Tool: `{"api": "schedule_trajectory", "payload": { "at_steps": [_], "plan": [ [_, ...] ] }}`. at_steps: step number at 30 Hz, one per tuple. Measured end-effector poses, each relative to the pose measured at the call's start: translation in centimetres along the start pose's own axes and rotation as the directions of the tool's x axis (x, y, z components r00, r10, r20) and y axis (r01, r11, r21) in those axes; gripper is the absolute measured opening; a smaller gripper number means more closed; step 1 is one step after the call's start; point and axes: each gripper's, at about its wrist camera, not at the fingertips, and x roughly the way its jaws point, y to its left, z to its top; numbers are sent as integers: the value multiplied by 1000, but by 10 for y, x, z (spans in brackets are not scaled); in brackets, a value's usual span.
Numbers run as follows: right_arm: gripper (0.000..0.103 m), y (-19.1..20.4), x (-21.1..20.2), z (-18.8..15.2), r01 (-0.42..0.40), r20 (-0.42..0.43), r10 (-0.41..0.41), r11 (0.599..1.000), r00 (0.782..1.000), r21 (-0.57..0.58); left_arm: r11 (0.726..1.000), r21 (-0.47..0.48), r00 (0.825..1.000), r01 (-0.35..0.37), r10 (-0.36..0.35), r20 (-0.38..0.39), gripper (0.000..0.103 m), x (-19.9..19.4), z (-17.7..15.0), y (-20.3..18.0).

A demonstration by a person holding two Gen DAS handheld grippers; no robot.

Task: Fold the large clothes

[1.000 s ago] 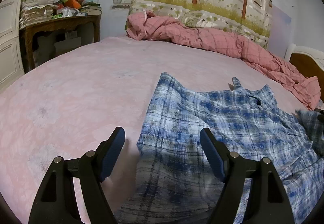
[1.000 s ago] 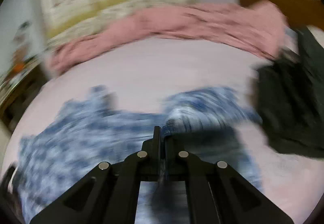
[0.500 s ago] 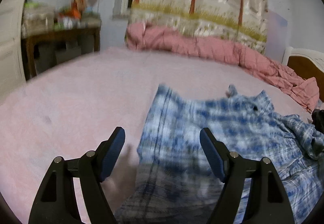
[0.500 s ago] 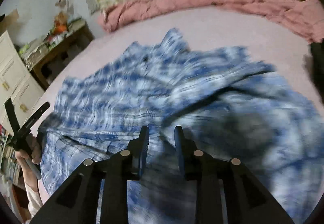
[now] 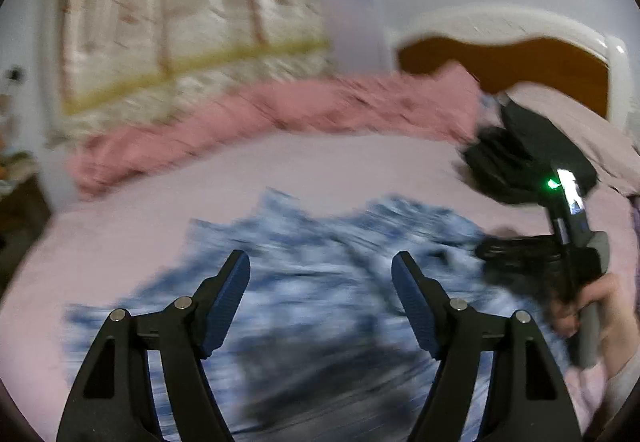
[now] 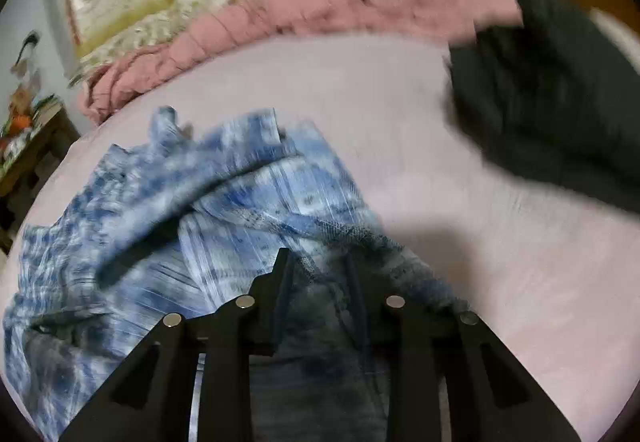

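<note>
The blue plaid shirt point(image 5: 320, 282) lies rumpled on the pink bed sheet point(image 5: 352, 166), and everything else can be placed from it. Nearest the left wrist camera, the left gripper point(image 5: 321, 274) hangs over the shirt's near part with its jaws spread wide and nothing between them; the blue-padded fingers point(image 5: 228, 298) are apart from the cloth as far as the blur lets one tell. In the right wrist view the right gripper point(image 6: 320, 266) sits low over the shirt's near right edge point(image 6: 224, 218), jaws parted by a moderate gap. Cloth shows in that gap, but whether the fingers touch or pinch it cannot be told from the blurred picture. From the left wrist view the same right gripper point(image 5: 516, 252) appears at the shirt's right side, gripped by the person's right hand point(image 5: 600, 306), with a green light on its handle.

A fold of the shirt lies doubled over its own middle, casting a dark shadow along the crease. Beyond the shirt's right edge, well apart across bare sheet, lies a heap of dark clothing point(image 6: 544, 90). Behind the shirt, along the far side of the bed, runs a crumpled pink quilt point(image 5: 280, 114). Above that hangs a patterned curtain point(image 5: 188, 26), and to the shirt's far right stands a wooden headboard point(image 5: 520, 62). Far left of the shirt is a cluttered wooden table point(image 6: 28, 146).
</note>
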Motion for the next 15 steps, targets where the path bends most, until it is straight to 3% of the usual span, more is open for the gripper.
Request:
{"api": "schedule_trajectory", "payload": {
  "at_steps": [5, 8, 11, 13, 15],
  "plan": [
    [29, -11, 0, -2, -71, 34, 69, 996, 997, 58, 998, 26, 977, 60, -53, -204, 72, 97, 6, -58],
    [29, -16, 3, -4, -102, 43, 99, 991, 994, 82, 999, 29, 972, -17, 23, -232, 72, 127, 11, -63],
    [29, -10, 5, -7, -82, 39, 80, 994, 996, 66, 996, 61, 968, -61, 74, -240, 71, 143, 17, -62],
    [29, -8, 5, -7, -71, 38, 69, 996, 997, 55, 990, 87, 960, -110, 129, -249, 59, 150, 18, -57],
    [29, -7, 4, -8, -71, 39, 69, 996, 997, 55, 989, -8, 961, -149, 143, -239, 45, 143, 17, -35]
  ]
}}
